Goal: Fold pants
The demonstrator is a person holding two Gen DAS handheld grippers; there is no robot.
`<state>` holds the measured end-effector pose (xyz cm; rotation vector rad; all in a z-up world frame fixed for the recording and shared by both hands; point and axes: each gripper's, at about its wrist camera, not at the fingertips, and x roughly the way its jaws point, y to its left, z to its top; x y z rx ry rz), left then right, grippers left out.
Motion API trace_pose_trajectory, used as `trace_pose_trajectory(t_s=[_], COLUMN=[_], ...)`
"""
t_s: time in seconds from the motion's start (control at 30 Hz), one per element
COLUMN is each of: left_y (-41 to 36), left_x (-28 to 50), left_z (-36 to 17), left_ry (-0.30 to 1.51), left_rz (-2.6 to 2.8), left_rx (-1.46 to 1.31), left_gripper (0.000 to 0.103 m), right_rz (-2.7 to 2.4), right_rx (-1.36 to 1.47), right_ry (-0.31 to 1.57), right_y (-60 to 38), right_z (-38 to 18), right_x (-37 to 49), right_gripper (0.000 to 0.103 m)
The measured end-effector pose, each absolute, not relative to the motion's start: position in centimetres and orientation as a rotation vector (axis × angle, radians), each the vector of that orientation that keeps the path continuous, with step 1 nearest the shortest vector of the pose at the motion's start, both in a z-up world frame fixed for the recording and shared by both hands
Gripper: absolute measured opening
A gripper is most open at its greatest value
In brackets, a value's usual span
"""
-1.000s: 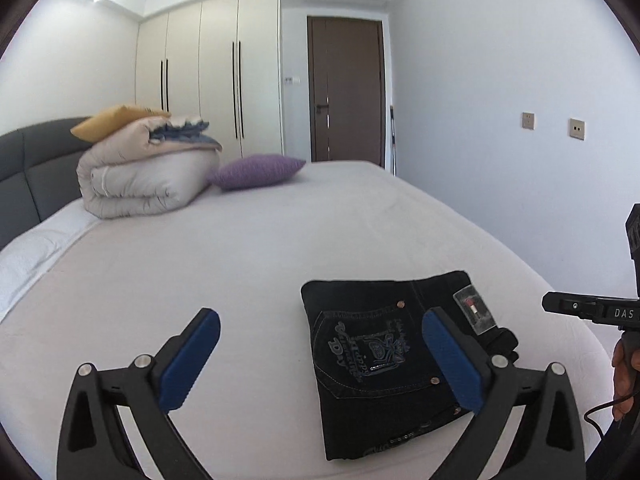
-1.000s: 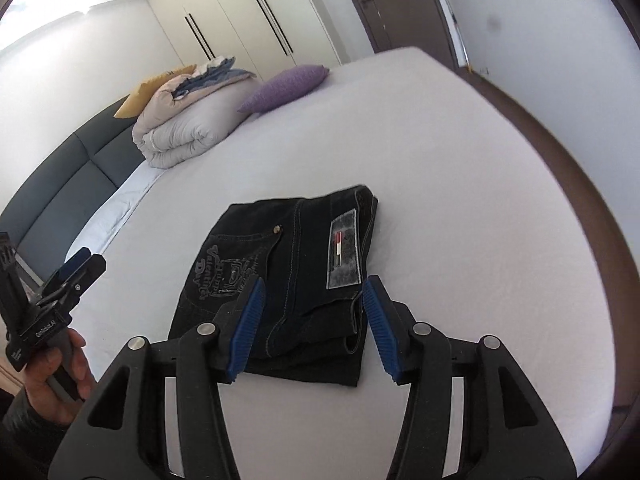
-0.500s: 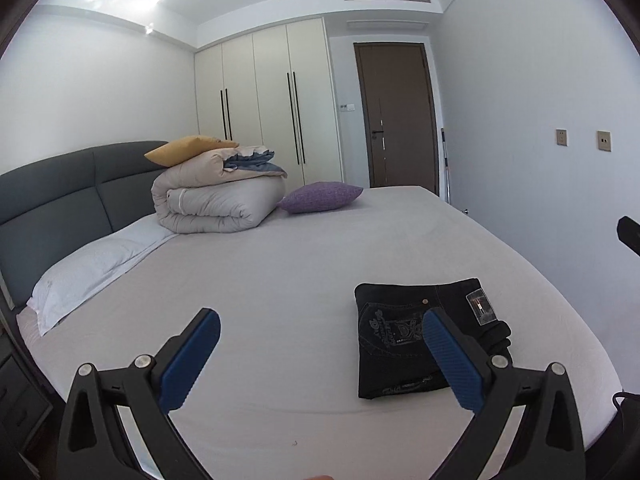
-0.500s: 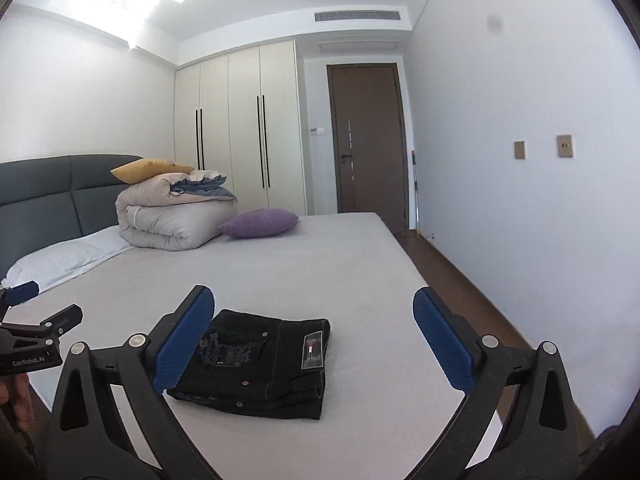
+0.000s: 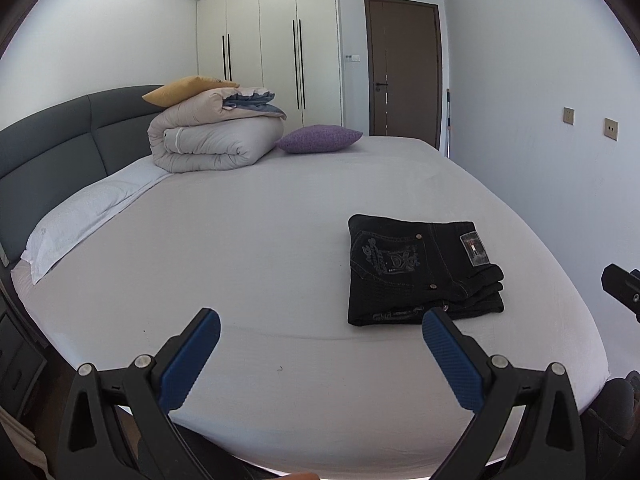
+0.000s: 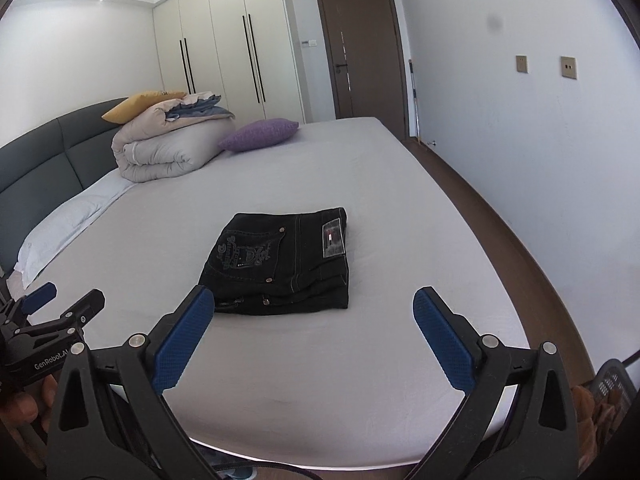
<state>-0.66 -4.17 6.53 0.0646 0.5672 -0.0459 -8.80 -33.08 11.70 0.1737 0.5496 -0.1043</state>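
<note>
Both tools have drawn back from the folded black jeans [image 6: 282, 264], which a second ago lay right at the right tool's pads. Right tool [image 6: 314, 336] has just been opening; its jaws now stand spread wide with nothing between them. Left tool [image 5: 320, 352] is likewise wide apart and empty. Beyond them the jeans lie flat on the white bed [image 6: 380, 184], pocket embroidery and label up. Farther back sit a purple cushion [image 6: 260, 134], a rolled duvet [image 6: 168, 152] and the wardrobe [image 6: 228, 48].
</note>
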Motion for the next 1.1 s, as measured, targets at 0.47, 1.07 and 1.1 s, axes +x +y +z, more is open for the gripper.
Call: trace_pose_trajectory(t_s=[0.47,1.07,1.1], left_y=[-3.8,-3.4,-3.4], left_x=[-0.1,0.2,0.3], left_z=[4.9,4.1,4.1], left_ry=[0.642,0.676,0.677], left_rz=[-0.079,-0.065,-0.065], left_rx=[0.034,0.02,0.021], left_gripper=[0.103,0.103,0.103], right_rz=[-0.094,-0.08,-0.079], right_rx=[0.124,0.109,0.109], right_ry=[0.594,0.649,0.653], right_y=[-32.1,-31.9,-31.9], right_z=[10.2,8.6,8.5], right_x=[-7.2,-6.7,-6.6], right_gripper=[0.102,0.102,0.102])
